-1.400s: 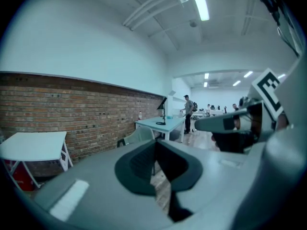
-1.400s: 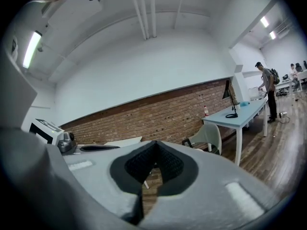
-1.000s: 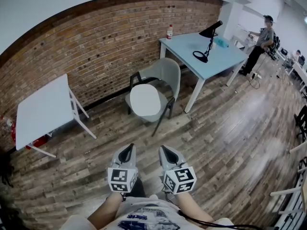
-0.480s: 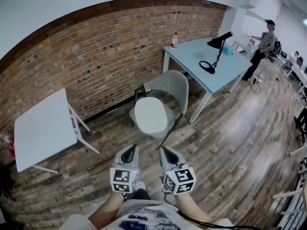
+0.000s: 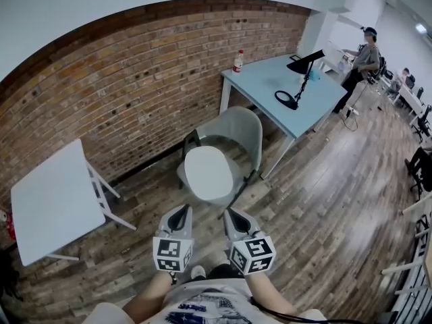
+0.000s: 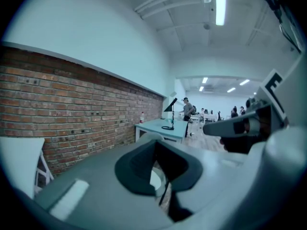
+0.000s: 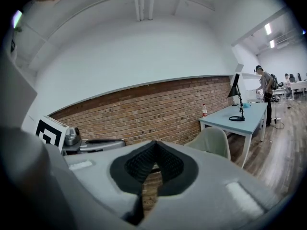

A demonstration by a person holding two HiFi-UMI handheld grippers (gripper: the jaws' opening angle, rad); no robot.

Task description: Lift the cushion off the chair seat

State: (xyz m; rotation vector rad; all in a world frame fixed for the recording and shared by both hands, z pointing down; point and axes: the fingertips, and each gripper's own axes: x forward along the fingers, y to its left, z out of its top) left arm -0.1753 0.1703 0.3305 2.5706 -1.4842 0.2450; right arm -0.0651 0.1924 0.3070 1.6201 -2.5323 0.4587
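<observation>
A round white cushion (image 5: 207,171) lies on the seat of a grey shell chair (image 5: 233,130) with dark legs, in the middle of the head view by the brick wall. My left gripper (image 5: 178,216) and right gripper (image 5: 234,217) hang side by side just in front of the chair, short of the cushion. Both are shut with nothing between the jaws. In the left gripper view a sliver of the cushion (image 6: 154,181) shows past the closed jaws. The right gripper view shows the chair (image 7: 212,139) off to the right.
A light blue table (image 5: 287,83) with a black desk lamp (image 5: 302,71) and a bottle (image 5: 237,61) stands right of the chair. A white folding table (image 5: 47,201) stands at the left. A person (image 5: 362,58) stands at the far right. The floor is wood planks.
The chair and cushion have come closer in the head view, from well ahead of the grippers to just beyond their tips. Both grippers stayed shut.
</observation>
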